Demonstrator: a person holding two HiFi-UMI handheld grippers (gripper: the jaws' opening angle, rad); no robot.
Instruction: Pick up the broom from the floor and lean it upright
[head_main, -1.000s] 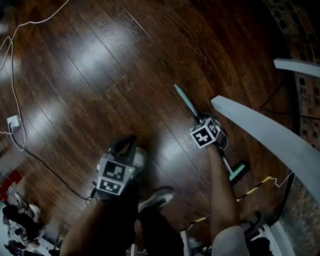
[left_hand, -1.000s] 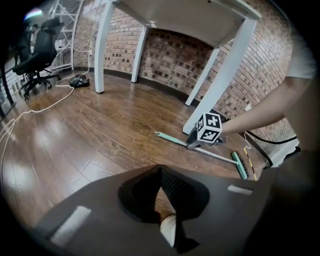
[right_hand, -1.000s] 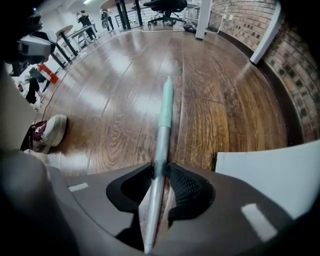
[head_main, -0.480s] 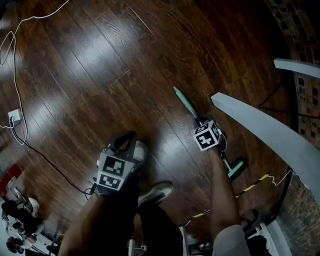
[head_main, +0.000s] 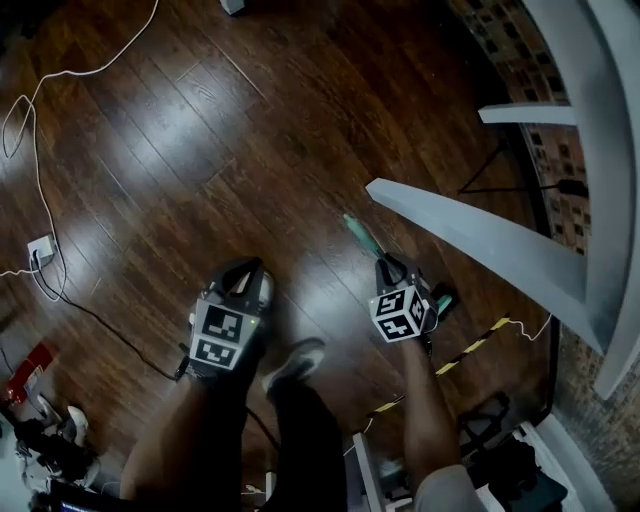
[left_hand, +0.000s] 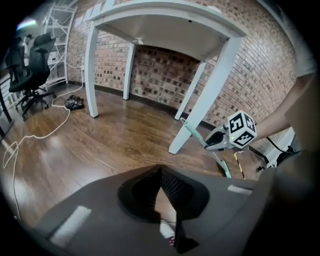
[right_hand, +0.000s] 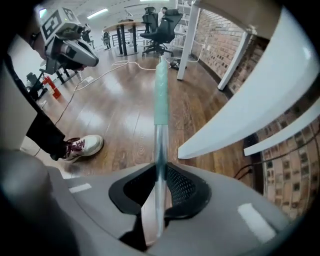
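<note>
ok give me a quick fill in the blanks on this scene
The right tongs are shut on the pole of the ____.
The left tongs hold ____.
Behind the white table stands a wall of ____.
Missing words: broom; nothing; brick

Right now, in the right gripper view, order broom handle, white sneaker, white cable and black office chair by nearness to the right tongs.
1. broom handle: centre, gripped in the right tongs, which have just closed on it.
2. white sneaker: lower left, on the floor.
3. white cable: mid-floor, left of centre.
4. black office chair: top centre, farthest back.
</note>
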